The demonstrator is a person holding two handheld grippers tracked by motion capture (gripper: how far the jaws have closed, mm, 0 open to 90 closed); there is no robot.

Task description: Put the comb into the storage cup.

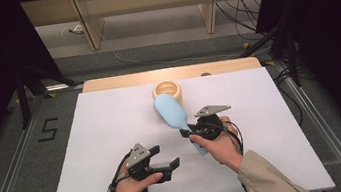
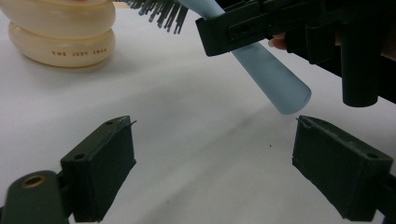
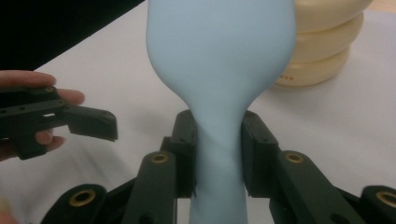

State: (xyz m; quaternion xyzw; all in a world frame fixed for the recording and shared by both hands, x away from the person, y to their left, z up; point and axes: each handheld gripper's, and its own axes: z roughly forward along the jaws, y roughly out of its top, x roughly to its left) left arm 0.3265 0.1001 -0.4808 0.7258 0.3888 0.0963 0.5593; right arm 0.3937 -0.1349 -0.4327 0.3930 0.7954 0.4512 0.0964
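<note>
We've got the pale blue plastic paddle hairbrush (image 1: pixel 172 113) pinched by its neck in the right gripper (image 1: pixel 187 132); in the right gripper view both pads press the narrow part of the handle (image 3: pixel 218 154), head pointing away from the jaws, bristles facing down toward the white table sheet (image 1: pixel 113 134). Brush is off the table, tilted, its head just over/near the cream ribbed round pot (image 1: pixel 167 91), which sits beyond the right jaws. Can't tell if the bristles touch the pot rim.

Left gripper (image 1: pixel 167 166) is spread wide w/ nothing between the pads; in the left gripper view the handle's round free end (image 2: pixel 285 93) hangs just ahead of and above its right pad, not between them.

What looks in hand: prob. a handover or a 2nd grip on the handle end.

Risks as we judge them:
- smooth tapered handle, grip on the thin neck only, so the brush could pivot or slip in the jaws if nudged
- left jaws closing early would catch just the tip & knock the handle sideways
- head so close to the pot: any swing could bump it & shift or tip it
- two grippers near each other, so jaws may clash
</note>
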